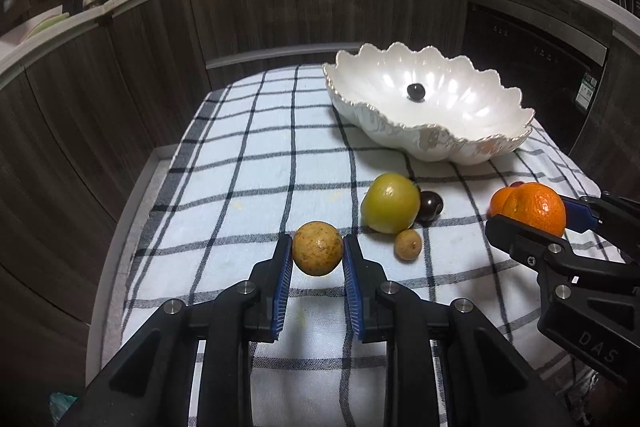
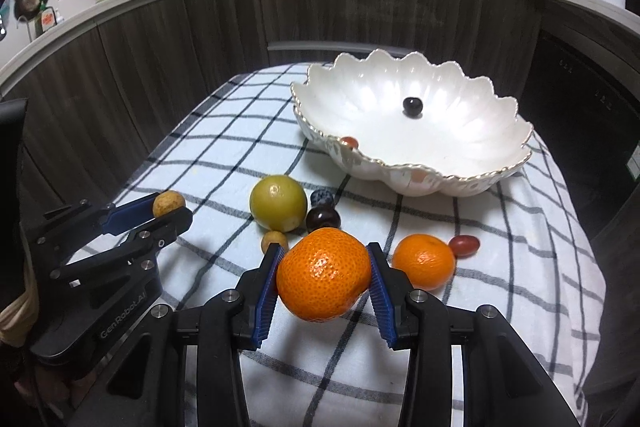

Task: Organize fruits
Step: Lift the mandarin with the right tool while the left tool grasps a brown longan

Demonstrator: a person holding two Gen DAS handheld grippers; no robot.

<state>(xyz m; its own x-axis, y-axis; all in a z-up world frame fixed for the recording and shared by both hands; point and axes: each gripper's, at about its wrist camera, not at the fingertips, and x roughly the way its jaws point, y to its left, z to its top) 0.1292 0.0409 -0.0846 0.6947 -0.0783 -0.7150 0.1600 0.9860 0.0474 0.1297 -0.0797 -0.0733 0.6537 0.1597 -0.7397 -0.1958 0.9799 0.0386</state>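
Blue-padded left tool (image 1: 317,254) pinches a small tan fruit (image 1: 317,253), lifted off the checked cloth (image 1: 248,163) on the bench. Right tool (image 2: 325,277) clamps a mandarin (image 2: 323,274), also raised. White scalloped bowl (image 2: 496,163) sits far right w/ one dark berry (image 2: 413,105) inside.

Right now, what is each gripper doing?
Left gripper: closed on a small brown fruit.
Right gripper: closed on an orange.

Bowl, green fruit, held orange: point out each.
Bowl (image 2: 460,183), right wrist view, front rim.
Green fruit (image 1: 390,203), left wrist view, middle of skin.
Held orange (image 2: 324,273), right wrist view, front face.
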